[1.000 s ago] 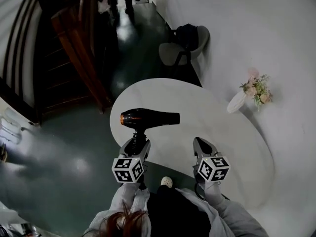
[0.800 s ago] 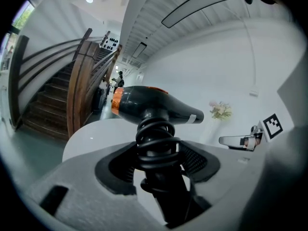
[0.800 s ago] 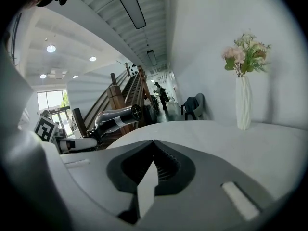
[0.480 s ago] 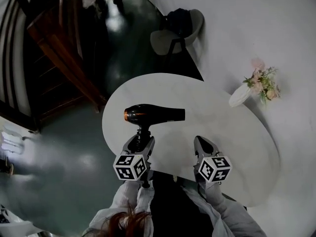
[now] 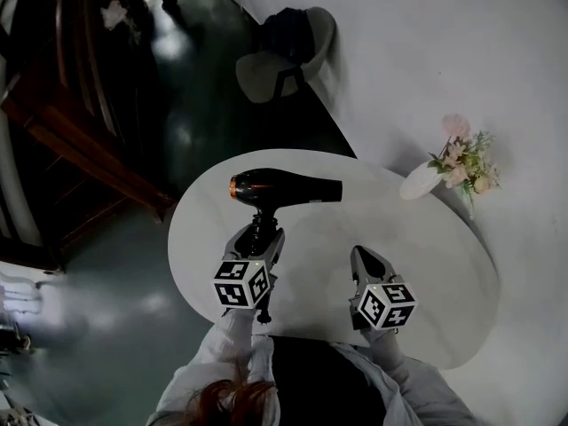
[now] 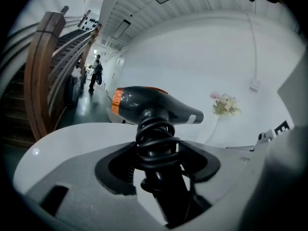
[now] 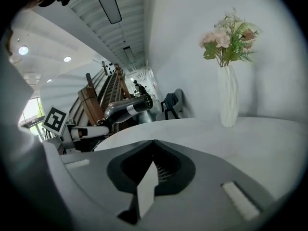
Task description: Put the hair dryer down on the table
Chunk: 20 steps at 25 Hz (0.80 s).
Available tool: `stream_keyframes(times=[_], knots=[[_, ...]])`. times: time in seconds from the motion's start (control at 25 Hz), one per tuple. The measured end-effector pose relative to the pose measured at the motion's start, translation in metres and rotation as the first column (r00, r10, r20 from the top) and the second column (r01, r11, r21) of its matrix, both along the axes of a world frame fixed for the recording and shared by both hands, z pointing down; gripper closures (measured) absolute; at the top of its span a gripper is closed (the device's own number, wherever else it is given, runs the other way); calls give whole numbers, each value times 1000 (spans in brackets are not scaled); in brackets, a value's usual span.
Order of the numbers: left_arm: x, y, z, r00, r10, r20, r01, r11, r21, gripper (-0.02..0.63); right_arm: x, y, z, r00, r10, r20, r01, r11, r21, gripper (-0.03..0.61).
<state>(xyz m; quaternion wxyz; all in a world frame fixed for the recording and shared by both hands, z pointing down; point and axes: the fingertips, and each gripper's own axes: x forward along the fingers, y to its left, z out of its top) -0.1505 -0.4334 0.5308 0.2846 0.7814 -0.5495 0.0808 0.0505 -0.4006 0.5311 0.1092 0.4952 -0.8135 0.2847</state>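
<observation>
A black hair dryer (image 5: 284, 187) with an orange ring at its back end is held handle-down over the left part of the white oval table (image 5: 426, 273), its nozzle pointing right. My left gripper (image 5: 259, 234) is shut on the handle, where the black cord is wound in coils (image 6: 155, 134). The left gripper view shows the dryer's body (image 6: 149, 102) above the jaws. My right gripper (image 5: 362, 256) hovers over the table's near edge, shut and empty. From the right gripper view (image 7: 153, 143) the dryer (image 7: 127, 107) shows at the far left.
A white vase with pink flowers (image 5: 457, 162) stands at the table's far right, by the white wall. A chair with a dark bag (image 5: 284, 47) sits beyond the table. A wooden staircase (image 5: 80, 149) runs along the left. A person stands far down the corridor (image 6: 97, 71).
My left gripper has carried the hair dryer forward, from the table's left edge to further over the tabletop. The right gripper has kept its place.
</observation>
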Motion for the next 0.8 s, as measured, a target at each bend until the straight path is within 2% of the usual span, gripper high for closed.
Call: stream_keyframes(times=[0.36,0.52,0.8], knots=[[27,-96,48,998,56,43,-54,998,-31,344,11,-30,34,998,60,-19,-61,994,-91,569],[36,-122,70,998,57,17,-55,996,-67,344,19,-34,44,996,80,-39,-84,989,-123,569],[46,-150,101,994,74,79,-62,988,-138,344,28,-44,62,994,99,-41,-104,982,-160,569]])
